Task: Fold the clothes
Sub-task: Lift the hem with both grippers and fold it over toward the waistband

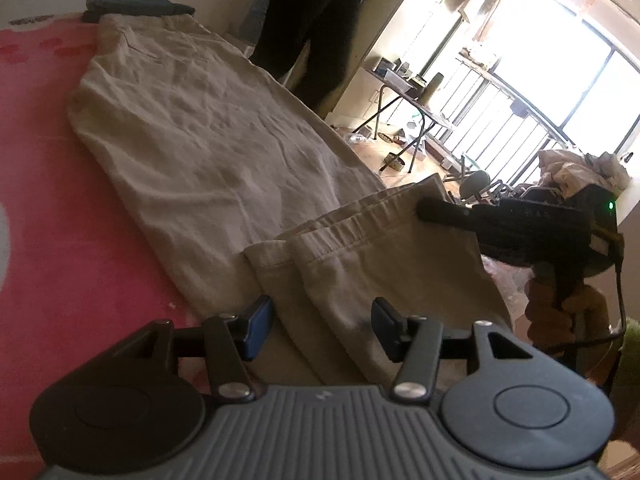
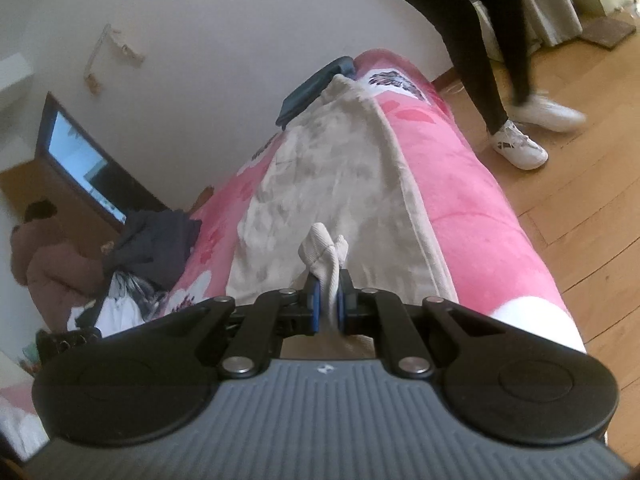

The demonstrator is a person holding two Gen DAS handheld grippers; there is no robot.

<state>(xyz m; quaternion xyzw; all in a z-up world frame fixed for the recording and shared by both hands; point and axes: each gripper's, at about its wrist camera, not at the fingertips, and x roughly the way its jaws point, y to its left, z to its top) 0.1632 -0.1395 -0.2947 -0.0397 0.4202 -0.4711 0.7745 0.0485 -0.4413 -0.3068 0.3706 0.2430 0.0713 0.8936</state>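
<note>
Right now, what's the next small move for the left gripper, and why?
Probably close the left gripper on the beige trousers' hem: its fingers stand apart with the cloth between them, while the right gripper already pinches its corner. Then both can carry the fold.

White wall (image 2: 208, 40), wood floor (image 2: 580, 216), bright window (image 1: 560, 60).

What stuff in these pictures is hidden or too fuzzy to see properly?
- Beige trousers, near end: left wrist view, the left gripper body covers it.
- Pinched hem: right wrist view, hidden where it passes between the right gripper pads.
- Standing person: both views, cut off above the legs by the top edge.
- Things on the folding table: left wrist view, too small, window glare.
</note>
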